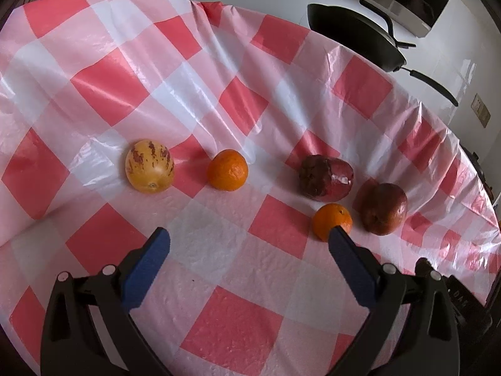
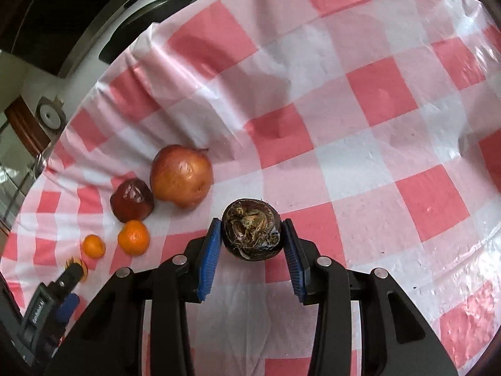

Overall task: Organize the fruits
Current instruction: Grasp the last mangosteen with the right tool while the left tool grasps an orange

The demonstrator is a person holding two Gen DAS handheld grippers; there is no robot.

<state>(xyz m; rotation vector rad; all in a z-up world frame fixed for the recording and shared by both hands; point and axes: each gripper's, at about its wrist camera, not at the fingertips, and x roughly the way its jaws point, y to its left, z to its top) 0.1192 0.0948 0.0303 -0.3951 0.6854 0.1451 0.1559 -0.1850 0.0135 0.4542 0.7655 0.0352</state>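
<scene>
In the left wrist view a yellow fruit with red streaks [image 1: 149, 166], an orange [image 1: 227, 170], a dark red wrinkled fruit [image 1: 325, 178], a second orange [image 1: 332, 221] and a reddish-brown pomegranate [image 1: 383, 208] lie on the checked cloth. My left gripper [image 1: 249, 235] is open and empty, its right fingertip just in front of the second orange. In the right wrist view my right gripper [image 2: 252, 230] is shut on a dark brown, fibrous round fruit [image 2: 251, 233]. The pomegranate [image 2: 181, 175], dark red fruit [image 2: 132, 200] and two oranges [image 2: 133, 237] [image 2: 94, 246] lie to its left.
A red-and-white checked plastic cloth [image 1: 219, 94] covers the table and is wrinkled. A black pan [image 1: 353, 36] with a long handle sits beyond the cloth's far edge on a white counter. The left gripper body [image 2: 53, 300] shows at the lower left of the right wrist view.
</scene>
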